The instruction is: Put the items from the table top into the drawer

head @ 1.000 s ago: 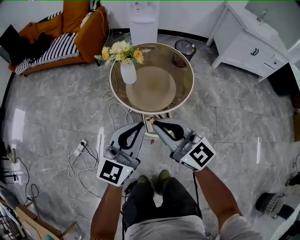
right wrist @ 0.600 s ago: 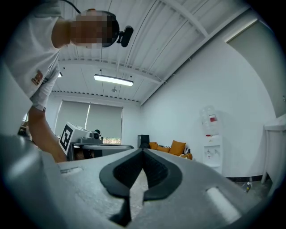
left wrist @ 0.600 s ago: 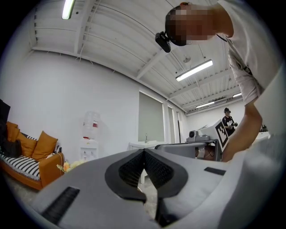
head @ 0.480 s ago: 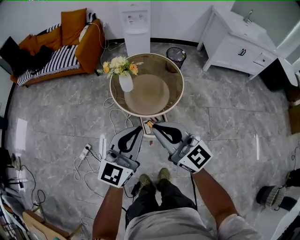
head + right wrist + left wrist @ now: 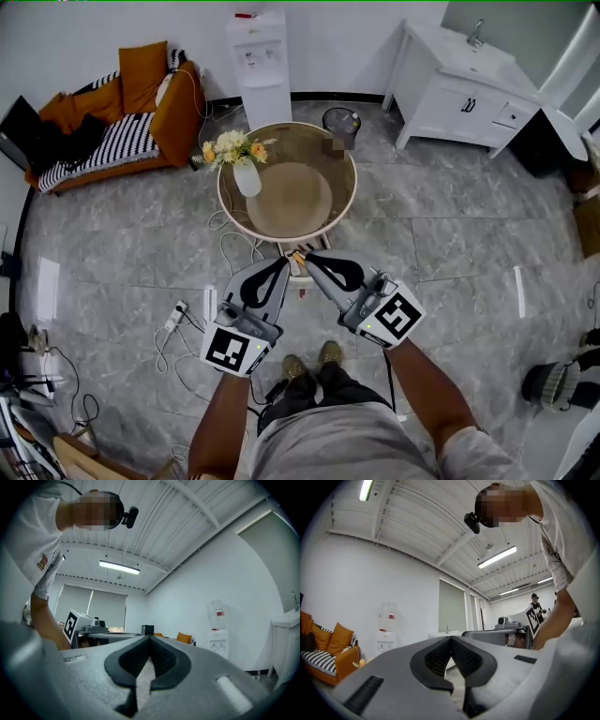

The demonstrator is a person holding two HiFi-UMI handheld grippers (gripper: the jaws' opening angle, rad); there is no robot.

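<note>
The round glass-topped table point(image 5: 342, 178) stands ahead of me with only a white vase of flowers point(image 5: 246, 174) on it. Below its near edge a small white drawer point(image 5: 296, 273) sticks out, mostly hidden behind my grippers. My left gripper point(image 5: 283, 263) and right gripper point(image 5: 303, 257) hang side by side in the air above the drawer, tips almost meeting. Both are shut with nothing between the pads. The left gripper point(image 5: 451, 637) and the right gripper point(image 5: 150, 637) point level across the room in their own views, which show walls and ceiling and no task item.
A water dispenser point(image 5: 259, 56) stands behind the table and a bin point(image 5: 338, 122) at its back right. An orange sofa point(image 5: 117, 103) is at the far left, a white sink cabinet point(image 5: 459, 89) at the far right. Cables and a power strip point(image 5: 174, 319) lie on the floor at the left.
Both grippers have risen together and stayed shut. The table and the floor look smaller and farther below than before.
</note>
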